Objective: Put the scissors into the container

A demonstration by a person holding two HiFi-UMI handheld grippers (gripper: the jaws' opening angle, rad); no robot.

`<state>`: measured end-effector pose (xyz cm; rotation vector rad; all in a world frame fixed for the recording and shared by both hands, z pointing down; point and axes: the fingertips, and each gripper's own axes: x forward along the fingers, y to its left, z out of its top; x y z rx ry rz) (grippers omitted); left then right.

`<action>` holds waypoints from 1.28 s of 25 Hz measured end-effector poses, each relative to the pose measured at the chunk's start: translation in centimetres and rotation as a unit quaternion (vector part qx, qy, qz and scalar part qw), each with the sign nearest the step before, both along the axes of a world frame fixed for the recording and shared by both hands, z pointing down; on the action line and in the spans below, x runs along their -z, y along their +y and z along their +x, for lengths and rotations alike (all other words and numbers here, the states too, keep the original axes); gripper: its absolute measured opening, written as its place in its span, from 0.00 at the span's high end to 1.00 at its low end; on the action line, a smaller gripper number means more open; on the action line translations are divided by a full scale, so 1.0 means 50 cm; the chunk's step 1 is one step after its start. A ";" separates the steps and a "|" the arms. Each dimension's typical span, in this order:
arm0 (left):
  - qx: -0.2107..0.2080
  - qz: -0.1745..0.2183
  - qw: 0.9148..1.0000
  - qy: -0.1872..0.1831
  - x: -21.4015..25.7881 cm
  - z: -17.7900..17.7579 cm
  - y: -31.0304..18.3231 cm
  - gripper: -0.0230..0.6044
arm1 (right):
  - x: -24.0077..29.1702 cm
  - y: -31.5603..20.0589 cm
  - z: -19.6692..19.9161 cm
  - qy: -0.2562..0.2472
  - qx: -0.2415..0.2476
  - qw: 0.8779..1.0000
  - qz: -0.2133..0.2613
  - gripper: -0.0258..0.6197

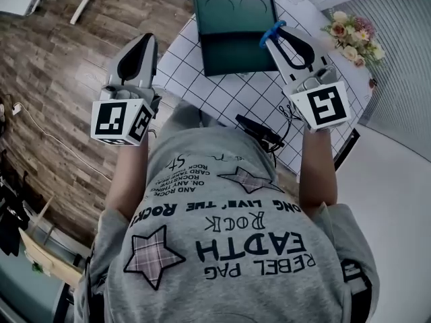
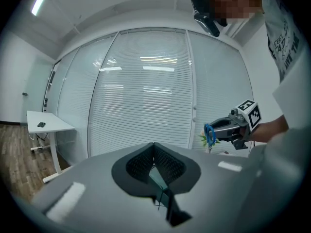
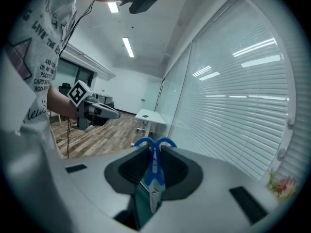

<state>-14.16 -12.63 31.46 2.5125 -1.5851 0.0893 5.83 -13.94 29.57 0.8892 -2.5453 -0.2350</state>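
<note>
Scissors (image 1: 272, 33) with blue handles sit in the right gripper (image 1: 281, 39). We see its jaws pressed shut on the shanks just behind the loops, so the handles lead and the blades trail back toward the hand. We judge that this hold lets the tool go down handle-first and be freed by a single opening of the jaws. The scissors hang over the right rim of the green container (image 1: 232, 52) and are not yet inside it; how high above it they are we cannot tell. The container lies open, mouth up, on the white gridded table (image 1: 222, 98), which we read as ready to receive them. The left gripper (image 1: 144, 42) hangs well to the left of the container, past the table's edge on that side, with its jaws closed together on nothing. We take it that it is kept out there to leave the right hand a free path. Our count is one pair of scissors, one container with two round hollows (image 1: 237, 5) in its far half, and two grippers, each bearing one marker cube (image 1: 121, 121). One bunch of flowers (image 1: 353, 36) stands to the right of the container.
</note>
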 end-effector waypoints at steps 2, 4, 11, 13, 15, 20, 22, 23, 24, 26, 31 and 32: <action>0.005 -0.004 1.000 0.001 -0.005 -0.005 0.003 0.95 | -0.012 0.000 -0.011 0.009 0.013 1.000 -0.004 0.83; 0.009 -0.006 1.000 0.001 -0.010 -0.008 0.003 0.95 | -0.024 -0.001 -0.020 0.018 0.023 1.000 -0.011 0.83; 0.013 -0.015 1.000 0.005 -0.028 -0.004 -0.005 0.95 | -0.078 -0.014 -0.032 0.015 0.033 0.998 -0.053 0.83; 0.011 -0.018 1.000 0.006 -0.034 0.003 -0.005 0.95 | -0.095 -0.015 -0.032 0.014 0.033 0.997 -0.067 0.83; 0.010 -0.020 1.000 0.008 -0.041 0.009 -0.006 0.95 | -0.112 -0.013 -0.031 0.018 0.035 0.996 -0.077 0.83; 0.014 -0.024 0.999 0.017 -0.052 0.014 -0.014 0.95 | -0.140 -0.014 -0.029 0.015 0.037 0.994 -0.100 0.83; 0.016 -0.025 0.999 0.018 -0.055 0.012 -0.017 0.95 | -0.144 -0.016 -0.030 0.016 0.037 0.994 -0.102 0.83; 0.017 -0.026 0.999 0.018 -0.057 0.011 -0.019 0.95 | -0.147 -0.016 -0.030 0.018 0.038 0.994 -0.104 0.83; 0.018 -0.027 0.999 0.018 -0.060 0.011 -0.020 0.95 | -0.152 -0.016 -0.029 0.019 0.039 0.993 -0.106 0.83; 0.019 -0.030 0.999 0.018 -0.069 0.009 -0.023 0.95 | -0.162 -0.016 -0.027 0.023 0.039 0.993 -0.111 0.83; 0.024 -0.041 0.999 0.018 -0.091 0.001 -0.030 0.95 | -0.178 -0.020 -0.026 0.030 0.041 0.992 -0.118 0.83; 0.024 -0.043 0.999 0.018 -0.094 0.002 -0.031 0.95 | -0.182 -0.021 -0.026 0.034 0.042 0.991 -0.119 0.83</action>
